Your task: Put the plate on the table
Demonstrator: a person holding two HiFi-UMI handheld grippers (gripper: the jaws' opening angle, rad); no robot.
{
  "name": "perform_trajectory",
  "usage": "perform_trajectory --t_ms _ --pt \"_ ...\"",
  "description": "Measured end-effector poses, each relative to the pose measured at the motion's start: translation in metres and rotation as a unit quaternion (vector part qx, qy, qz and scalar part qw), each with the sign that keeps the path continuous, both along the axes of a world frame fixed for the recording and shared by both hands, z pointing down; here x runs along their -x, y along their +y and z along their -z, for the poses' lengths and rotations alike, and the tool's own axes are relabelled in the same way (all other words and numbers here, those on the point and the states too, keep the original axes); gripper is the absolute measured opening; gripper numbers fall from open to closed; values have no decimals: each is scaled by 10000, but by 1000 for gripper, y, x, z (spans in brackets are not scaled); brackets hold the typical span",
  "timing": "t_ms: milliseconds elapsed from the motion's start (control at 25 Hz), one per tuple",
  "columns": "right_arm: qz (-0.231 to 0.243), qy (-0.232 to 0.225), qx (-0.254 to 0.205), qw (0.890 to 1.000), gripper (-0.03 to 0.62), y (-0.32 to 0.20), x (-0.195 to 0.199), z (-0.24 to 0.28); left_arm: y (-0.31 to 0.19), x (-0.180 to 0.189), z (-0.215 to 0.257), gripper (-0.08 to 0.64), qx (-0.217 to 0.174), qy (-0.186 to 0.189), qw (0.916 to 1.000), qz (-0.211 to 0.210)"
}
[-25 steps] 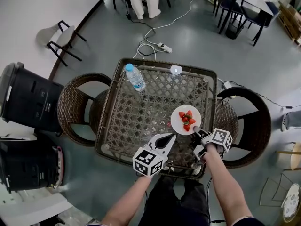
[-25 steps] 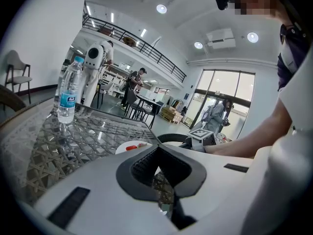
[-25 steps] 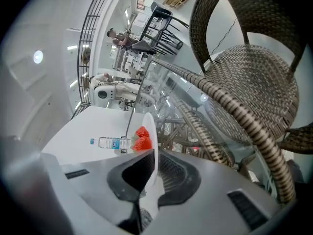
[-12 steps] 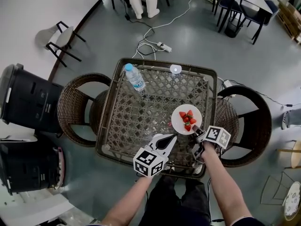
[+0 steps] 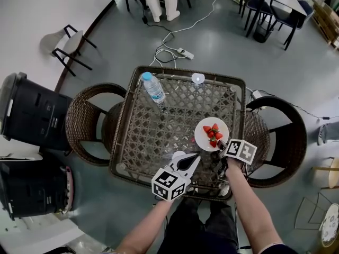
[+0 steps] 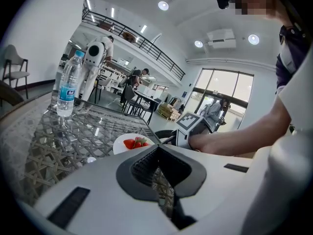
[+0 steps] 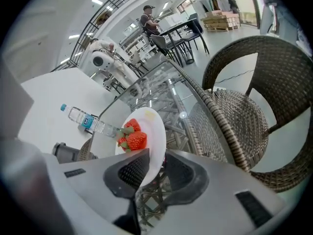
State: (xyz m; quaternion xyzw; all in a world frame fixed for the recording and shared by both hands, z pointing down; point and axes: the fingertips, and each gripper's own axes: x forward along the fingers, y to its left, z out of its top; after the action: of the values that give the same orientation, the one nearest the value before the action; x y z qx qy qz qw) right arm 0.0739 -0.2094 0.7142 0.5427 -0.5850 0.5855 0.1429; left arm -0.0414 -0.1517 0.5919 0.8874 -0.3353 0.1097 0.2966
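One plate (image 5: 202, 135) rim clamped between right gripper (image 5: 220, 145) fingers; left gripper (image 5: 194, 157) fingers closed, empty, nearby.

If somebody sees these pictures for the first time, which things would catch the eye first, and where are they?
The white plate of red strawberries stands out at the right side of the wicker table, its near rim pinched by the right gripper. A water bottle stands upright at the far left corner, and the left gripper hovers empty over the near edge.
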Motion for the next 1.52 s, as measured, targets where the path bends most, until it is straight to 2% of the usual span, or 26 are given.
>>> perform_trajectory --t_ms 160,640,720,840,920,960,1120,1280,1520 --pt "58 293 60 9995 83 0 -1 0 3 0 0 6 22 18 10000 -36" --pt "159 757 -41 9970 83 0 -11 4 2 -1 3 6 5 38 9999 -98" --pt "183 836 -198 9961 83 -2 -15 11 1 -2 6 6 -27 47 9999 -104" --pt "411 858 -675 9932 78 -8 -16 34 -3 -4 15 6 -120 63 9998 -115" --pt "556 881 -1061 9889 36 -14 -17 53 -6 -5 23 6 -201 63 9997 -115" --pt "629 903 -1251 9860 9 -16 -16 63 -8 -5 28 6 -250 58 9996 -112" --pt "914 792 -2100 9702 6 -25 -6 106 -17 -5 49 6 -451 86 9989 -123" --pt "1331 786 -2910 9442 5 -25 10 154 -22 -8 74 6 -672 119 9975 -199" --pt "1823 742 -3714 9074 5 -20 30 214 -29 -13 112 6 -986 142 9949 -179"
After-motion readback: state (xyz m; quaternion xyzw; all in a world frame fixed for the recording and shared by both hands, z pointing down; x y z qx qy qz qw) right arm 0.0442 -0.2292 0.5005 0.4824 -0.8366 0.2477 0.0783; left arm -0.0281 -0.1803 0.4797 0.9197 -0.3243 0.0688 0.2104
